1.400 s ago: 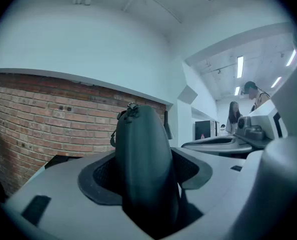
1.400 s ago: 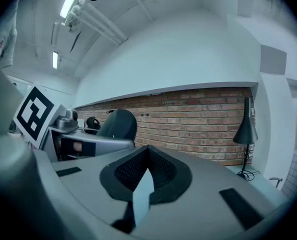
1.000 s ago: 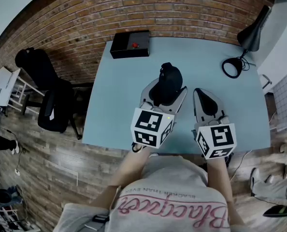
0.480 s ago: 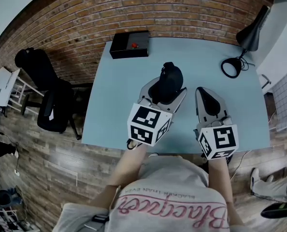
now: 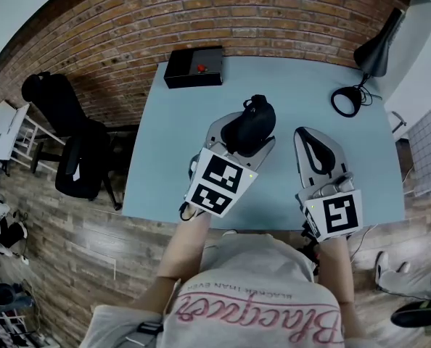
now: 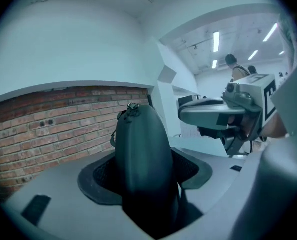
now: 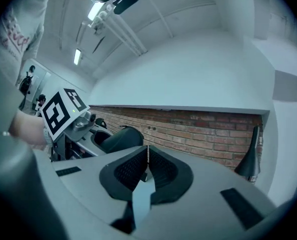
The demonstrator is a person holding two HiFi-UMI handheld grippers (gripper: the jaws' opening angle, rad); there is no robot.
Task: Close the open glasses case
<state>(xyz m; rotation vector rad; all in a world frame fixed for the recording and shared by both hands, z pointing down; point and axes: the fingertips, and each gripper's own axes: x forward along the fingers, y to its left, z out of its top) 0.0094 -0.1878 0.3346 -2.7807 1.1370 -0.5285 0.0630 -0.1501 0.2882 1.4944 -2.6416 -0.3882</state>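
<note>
Black glasses case (image 5: 252, 120), an oblong hard shell with a zip pull (image 6: 131, 107) at its far end, gripped lengthwise in the left gripper (image 6: 144, 184) over the middle of the pale blue surface (image 5: 172, 143). Whether the shell rests on the surface or is held clear of it cannot be told, and its closing seam cannot be made out. The jaws of the left gripper stand partly apart, their dark ribbed pads (image 6: 102, 176) pressed against both flanks of the case. At 3 o'clock of the case, near it but not touching, the right gripper (image 7: 147, 158) points the same way, toward the far edge. Its jaws are brought together, meeting at the tips, with nothing between them. Each gripper carries its cube at the end nearest the person: the left marker cube (image 5: 217, 182) and the right marker cube (image 5: 335, 216). Between 10 and 11 o'clock of the case, at the far edge of the surface, lies a flat black box (image 5: 194, 67) with a red button (image 5: 202, 68). At 2 o'clock stands a black desk lamp (image 5: 371, 53) on a ring-shaped base (image 5: 346, 101). A brick wall (image 5: 201, 20) runs behind at 12 o'clock. A black office chair (image 5: 78, 151) stands off the surface at 9 o'clock, on a wood-plank floor (image 5: 70, 245).
</note>
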